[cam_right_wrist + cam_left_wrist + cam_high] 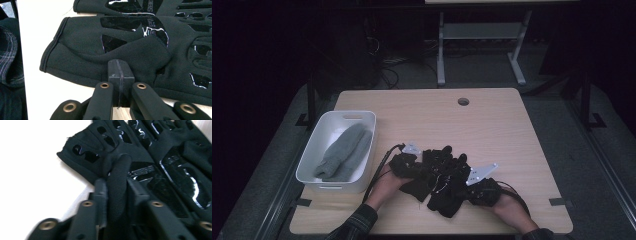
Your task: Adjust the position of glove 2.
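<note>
Two black gloves with glossy grip prints lie side by side at the middle front of the wooden table. The far glove and the near glove overlap under both tools. My left gripper comes in from the left, and in the left gripper view it is shut on a raised fold of the glove. My right gripper comes in from the right. In the right gripper view it is shut at the peak of a lifted flap of the glove.
A white bin stands at the table's left edge with a pair of grey gloves in it. A cable hole sits near the far edge. A plaid sleeve shows at the left of the right gripper view.
</note>
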Demonstrator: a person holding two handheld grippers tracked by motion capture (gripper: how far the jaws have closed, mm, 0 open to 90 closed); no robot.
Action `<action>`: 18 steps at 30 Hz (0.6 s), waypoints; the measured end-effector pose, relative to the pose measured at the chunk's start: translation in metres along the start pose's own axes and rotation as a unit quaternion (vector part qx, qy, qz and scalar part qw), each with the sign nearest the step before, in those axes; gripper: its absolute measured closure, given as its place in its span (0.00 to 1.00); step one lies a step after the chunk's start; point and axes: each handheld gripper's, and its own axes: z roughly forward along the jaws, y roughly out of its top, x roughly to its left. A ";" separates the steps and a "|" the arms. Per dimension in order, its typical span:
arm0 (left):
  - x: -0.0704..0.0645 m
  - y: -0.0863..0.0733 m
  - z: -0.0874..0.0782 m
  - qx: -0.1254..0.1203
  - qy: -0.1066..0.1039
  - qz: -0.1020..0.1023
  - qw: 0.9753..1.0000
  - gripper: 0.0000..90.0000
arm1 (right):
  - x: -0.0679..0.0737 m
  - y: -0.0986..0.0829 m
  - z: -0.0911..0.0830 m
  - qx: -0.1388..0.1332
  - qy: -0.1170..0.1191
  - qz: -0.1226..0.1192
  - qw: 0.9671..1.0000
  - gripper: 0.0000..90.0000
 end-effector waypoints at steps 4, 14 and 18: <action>0.000 0.002 -0.002 0.008 -0.005 -0.009 1.000 0.85 | -0.001 -0.001 -0.004 -0.007 0.001 0.004 1.000 1.00; -0.005 0.010 -0.016 0.008 -0.015 -0.002 1.000 0.85 | -0.011 -0.007 -0.012 -0.006 -0.024 0.018 1.000 1.00; -0.007 0.012 -0.020 0.003 -0.018 0.001 1.000 0.85 | -0.009 -0.003 -0.006 0.000 -0.022 0.014 1.000 1.00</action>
